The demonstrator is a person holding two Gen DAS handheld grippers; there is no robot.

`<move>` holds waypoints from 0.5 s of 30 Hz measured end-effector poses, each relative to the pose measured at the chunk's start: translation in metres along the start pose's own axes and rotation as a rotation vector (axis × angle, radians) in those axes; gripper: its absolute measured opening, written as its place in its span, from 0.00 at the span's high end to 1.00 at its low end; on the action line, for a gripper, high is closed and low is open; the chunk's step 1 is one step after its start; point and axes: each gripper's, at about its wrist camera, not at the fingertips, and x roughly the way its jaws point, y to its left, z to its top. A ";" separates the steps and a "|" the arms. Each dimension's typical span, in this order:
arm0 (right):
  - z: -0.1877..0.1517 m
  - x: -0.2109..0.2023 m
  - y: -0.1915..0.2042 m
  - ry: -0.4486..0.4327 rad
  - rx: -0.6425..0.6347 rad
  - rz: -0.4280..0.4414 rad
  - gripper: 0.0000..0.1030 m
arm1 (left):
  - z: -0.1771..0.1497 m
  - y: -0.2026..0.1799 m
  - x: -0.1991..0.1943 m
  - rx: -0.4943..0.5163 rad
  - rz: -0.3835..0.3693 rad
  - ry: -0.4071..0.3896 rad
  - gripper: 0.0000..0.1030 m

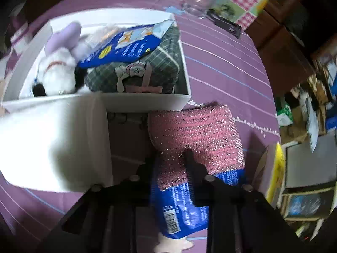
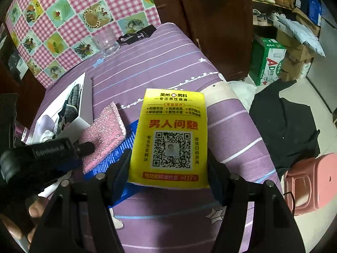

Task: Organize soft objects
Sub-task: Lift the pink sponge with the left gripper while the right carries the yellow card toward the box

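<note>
My left gripper (image 1: 168,160) stands over a pink glittery sponge (image 1: 195,135) that lies on a blue packet (image 1: 183,208); one finger (image 1: 192,168) presses on the sponge, the other is hidden, so its grip is unclear. A white roll (image 1: 52,143) sits left of it. Beyond is a white box (image 1: 145,103) holding a white plush toy (image 1: 56,71), a blue packet (image 1: 124,46) and a plaid pouch (image 1: 151,69). My right gripper (image 2: 168,164) is shut on a yellow tissue pack (image 2: 171,139). The sponge (image 2: 103,137) and left gripper (image 2: 84,147) show to its left.
The purple striped cloth (image 2: 168,63) covers the table. A clear glass (image 2: 106,42) and a black clip (image 2: 137,34) stand at the far edge by a checked cloth (image 2: 73,10). A pink stool (image 2: 311,187), dark cloth (image 2: 284,126) and cartons (image 2: 269,61) are on the floor right.
</note>
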 end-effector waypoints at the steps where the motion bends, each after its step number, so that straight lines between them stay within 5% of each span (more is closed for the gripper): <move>1: 0.000 0.000 0.000 -0.001 -0.001 0.001 0.35 | -0.001 -0.002 -0.001 0.024 0.013 -0.008 0.89; 7: -0.001 -0.006 0.003 -0.033 -0.015 0.027 0.35 | -0.004 0.012 -0.015 0.109 0.017 -0.018 0.95; 15: -0.007 -0.016 0.027 -0.095 -0.102 0.122 0.35 | -0.005 0.044 -0.045 0.176 -0.139 -0.070 0.96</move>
